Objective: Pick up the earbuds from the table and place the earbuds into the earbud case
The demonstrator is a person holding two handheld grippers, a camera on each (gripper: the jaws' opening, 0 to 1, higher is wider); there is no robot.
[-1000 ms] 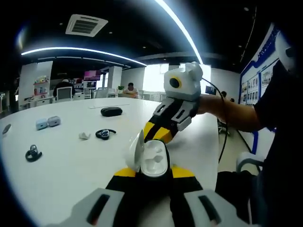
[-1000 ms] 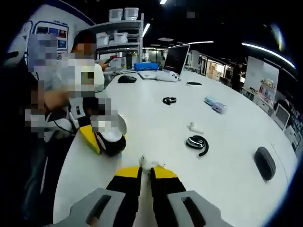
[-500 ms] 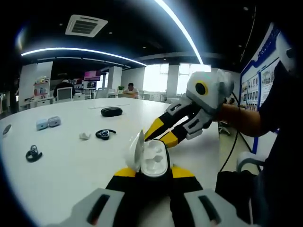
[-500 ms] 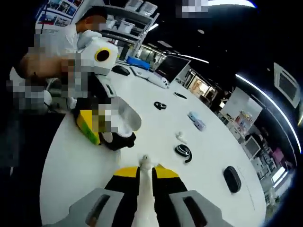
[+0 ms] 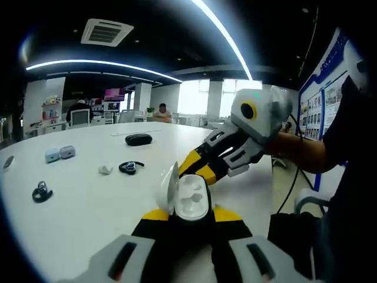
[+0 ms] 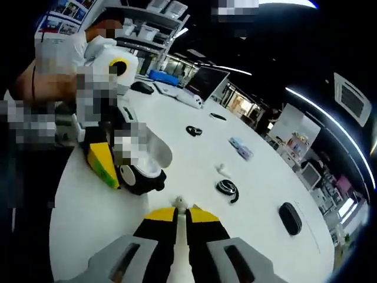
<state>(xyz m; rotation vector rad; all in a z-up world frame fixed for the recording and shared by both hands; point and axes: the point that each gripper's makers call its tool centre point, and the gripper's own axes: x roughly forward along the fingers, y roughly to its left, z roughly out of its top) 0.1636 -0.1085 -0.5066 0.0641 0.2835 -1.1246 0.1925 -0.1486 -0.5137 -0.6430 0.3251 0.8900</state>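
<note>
In the left gripper view, the left gripper (image 5: 189,217) has its jaws clamped on the open white earbud case (image 5: 187,197), lid tilted up to the left, held above the white table (image 5: 88,206); the right gripper (image 5: 200,167) reaches in from the right with its tips just beyond the case. In the right gripper view, the right gripper (image 6: 181,211) has its jaws pressed together on a small white earbud (image 6: 180,204) poking out at the tips, and the case (image 6: 141,168) sits just ahead and left of it. Farther ahead of the left gripper on the table lie another white earbud (image 5: 105,169), two black ear-hook earbuds (image 5: 130,167) and a black case (image 5: 138,139).
</note>
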